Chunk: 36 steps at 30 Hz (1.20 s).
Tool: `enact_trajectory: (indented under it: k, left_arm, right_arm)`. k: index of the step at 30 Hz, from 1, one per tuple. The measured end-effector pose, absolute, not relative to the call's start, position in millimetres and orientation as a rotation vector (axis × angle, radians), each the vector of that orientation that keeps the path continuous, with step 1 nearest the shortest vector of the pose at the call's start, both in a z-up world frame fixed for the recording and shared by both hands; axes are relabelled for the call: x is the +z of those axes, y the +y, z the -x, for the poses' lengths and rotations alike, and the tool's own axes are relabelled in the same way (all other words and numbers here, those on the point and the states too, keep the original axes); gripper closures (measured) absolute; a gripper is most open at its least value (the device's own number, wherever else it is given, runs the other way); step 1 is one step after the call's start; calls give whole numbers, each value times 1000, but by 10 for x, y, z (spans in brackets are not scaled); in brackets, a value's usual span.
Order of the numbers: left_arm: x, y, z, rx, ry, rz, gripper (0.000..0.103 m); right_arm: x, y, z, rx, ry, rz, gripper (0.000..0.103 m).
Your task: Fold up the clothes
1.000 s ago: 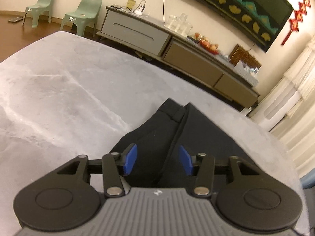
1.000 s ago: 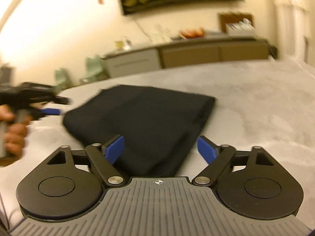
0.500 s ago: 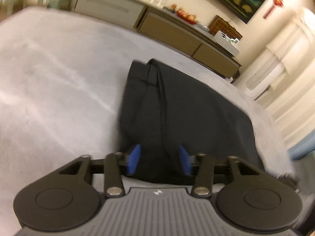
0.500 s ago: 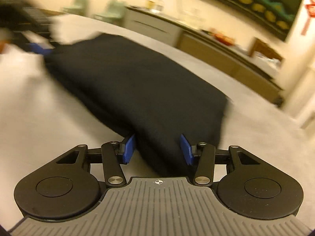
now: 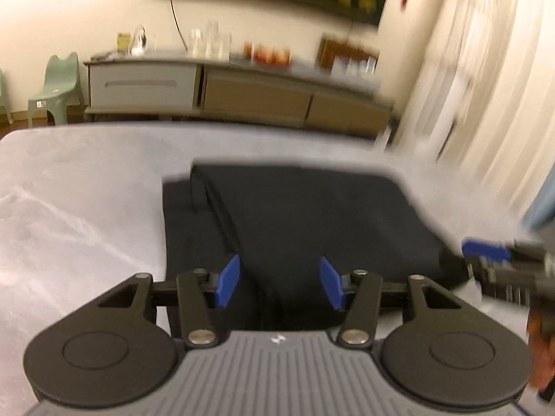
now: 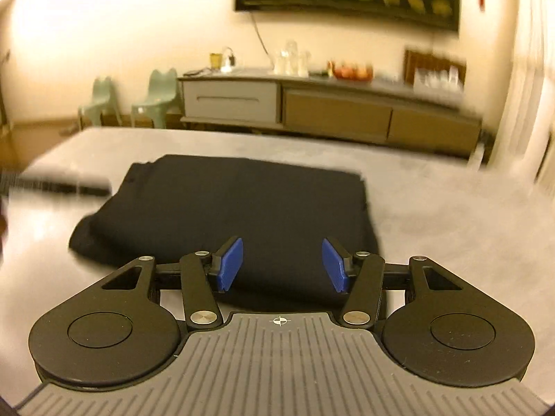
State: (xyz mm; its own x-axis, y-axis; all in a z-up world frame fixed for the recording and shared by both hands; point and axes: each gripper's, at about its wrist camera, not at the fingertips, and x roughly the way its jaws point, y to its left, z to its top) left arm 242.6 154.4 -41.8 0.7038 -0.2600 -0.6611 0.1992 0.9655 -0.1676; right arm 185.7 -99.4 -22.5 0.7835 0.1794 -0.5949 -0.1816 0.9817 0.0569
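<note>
A folded black garment (image 5: 305,222) lies flat on the grey table (image 5: 76,201); the right wrist view shows the same garment (image 6: 242,208). My left gripper (image 5: 279,286) hovers open at the garment's near edge, nothing between its blue pads. My right gripper (image 6: 281,265) is open too, just short of the garment's near edge, holding nothing. The right gripper's blue tip (image 5: 485,250) and a hand show at the right of the left wrist view, beside the garment's corner. The left gripper appears as a dark blur (image 6: 59,185) at the left of the right wrist view.
A long low sideboard (image 6: 329,111) with glasses and fruit stands against the far wall. Green plastic chairs (image 6: 156,98) sit to its left, pale curtains (image 5: 468,79) hang at the right. Bare table surface (image 6: 451,215) spreads around the garment.
Both views have swung round to face the sideboard, and the frames are motion-blurred. Both grippers have drawn back toward the garment's near edge. Their jaws stay open; the garment lies still.
</note>
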Motion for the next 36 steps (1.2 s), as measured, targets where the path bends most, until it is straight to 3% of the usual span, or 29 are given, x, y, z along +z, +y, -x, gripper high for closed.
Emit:
enact_trajectory:
  k: [3, 6, 10, 13, 18, 20, 23, 36]
  left_arm:
    - [-658, 1565, -2513, -246, 815, 126, 30]
    - [-646, 1634, -2529, -236, 845, 169, 29]
    - [-410, 1593, -2338, -187, 812, 88, 25]
    - [-152, 1506, -2072, -161, 752, 12, 0]
    - [-113, 1389, -1693, -110, 729, 90, 0]
    - [-171, 1313, -1574, -71, 745, 96, 0]
    - [-172, 1191, -1416, -17, 684, 60, 0]
    - [-201, 940, -1409, -94, 686, 34, 0]
  right_arm:
    - [-604, -1133, -2012, 185, 710, -14, 45]
    - [-526, -1130, -1949, 186, 744, 65, 42]
    - [-204, -1186, -1686, 189, 750, 124, 10]
    - [3, -1219, -1381, 193, 725, 176, 3]
    - [-41, -1390, -987, 138, 687, 134, 1]
    - [-19, -1377, -997, 96, 713, 122, 6]
    - [158, -1339, -888, 136, 629, 97, 1]
    - [106, -1164, -935, 156, 668, 52, 1]
